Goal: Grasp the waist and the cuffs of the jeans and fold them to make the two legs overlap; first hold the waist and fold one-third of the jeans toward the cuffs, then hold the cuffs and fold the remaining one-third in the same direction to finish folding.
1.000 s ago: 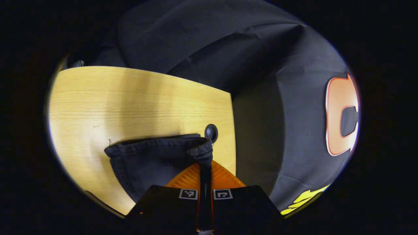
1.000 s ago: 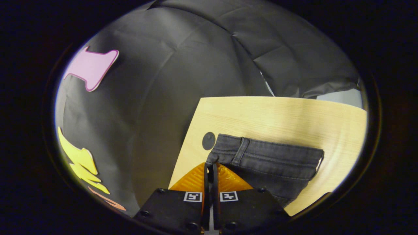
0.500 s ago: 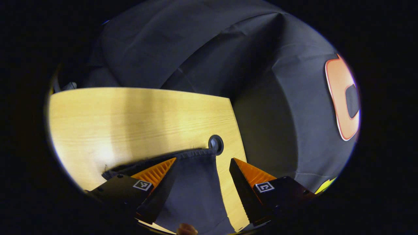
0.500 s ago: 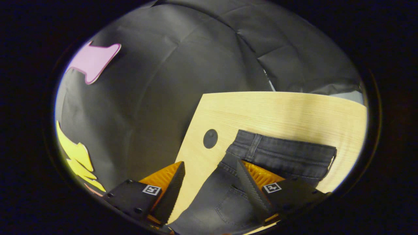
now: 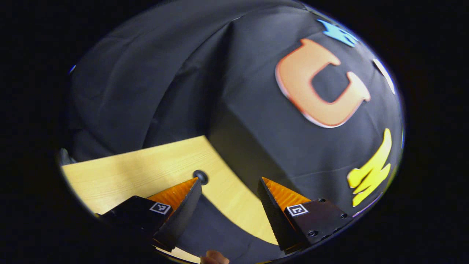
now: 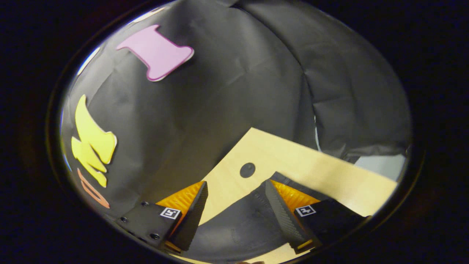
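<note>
1. In the left gripper view, the left gripper (image 5: 229,183) is seen at the bottom of the frame with its jaws spread wide apart, nothing being held between them.
2. Its orange ribbed fingers (image 5: 176,192) are mounted on black blocks, each of which carries a small square black-and-white marker (a coded pattern, not readable writing).
3. The jeans (image 5: 216,234) are seen as dark cloth lying on the table (image 5: 146,168) at the bottom centre of that frame, between and below the two fingers; whether they are touched by either finger cannot be told.
4. A fingertip (image 5: 214,257) of the person's hand is glimpsed at the very bottom edge.
5. A small round dark grommet (image 5: 200,176) is set in the table just above the tip of the finger at lower left.
6. In the right gripper view, the right gripper (image 6: 236,189) is likewise shown with its jaws wide open and empty, the same kind of square markers being carried on its black blocks.
7. The jeans (image 6: 238,231) lie at the bottom centre of that frame on the light wooden table (image 6: 322,172), partly covered by the finger at lower right.
8. A round dark grommet (image 6: 247,170) is seen in the tabletop above the jaws, near the table's edge.
9. No brand, label or legible writing can be made out on the jeans.
</note>
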Demonstrator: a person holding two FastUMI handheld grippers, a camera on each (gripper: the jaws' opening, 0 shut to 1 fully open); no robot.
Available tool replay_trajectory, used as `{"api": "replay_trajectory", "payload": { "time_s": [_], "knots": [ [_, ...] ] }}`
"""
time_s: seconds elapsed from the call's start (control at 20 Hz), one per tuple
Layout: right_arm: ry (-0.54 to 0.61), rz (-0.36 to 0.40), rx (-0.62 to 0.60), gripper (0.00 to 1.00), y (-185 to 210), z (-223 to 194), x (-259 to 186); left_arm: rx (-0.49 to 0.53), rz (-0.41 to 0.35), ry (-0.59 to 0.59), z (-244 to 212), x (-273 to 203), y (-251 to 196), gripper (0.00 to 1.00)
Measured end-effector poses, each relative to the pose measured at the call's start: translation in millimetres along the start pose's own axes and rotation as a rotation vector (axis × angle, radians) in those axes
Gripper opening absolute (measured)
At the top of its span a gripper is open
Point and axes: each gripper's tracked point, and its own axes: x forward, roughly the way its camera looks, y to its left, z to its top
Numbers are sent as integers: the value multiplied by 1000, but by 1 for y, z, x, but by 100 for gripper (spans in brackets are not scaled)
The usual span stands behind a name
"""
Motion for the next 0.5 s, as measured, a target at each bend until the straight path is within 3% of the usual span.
{"api": "replay_trajectory", "payload": {
  "time_s": [0.2, 0.35, 0.5],
  "knots": [
    [61, -52, -24, 97, -48, -24, -42, 140, -188, -121, 28, -59, -71, 99],
    [138, -113, 103, 98, -94, -62, -54, 326, -295, -209, 35, -106, -114, 98],
    [180, -125, 286, 98, -116, -90, -49, 479, -390, -253, 27, -154, -147, 98]
  ]
}}
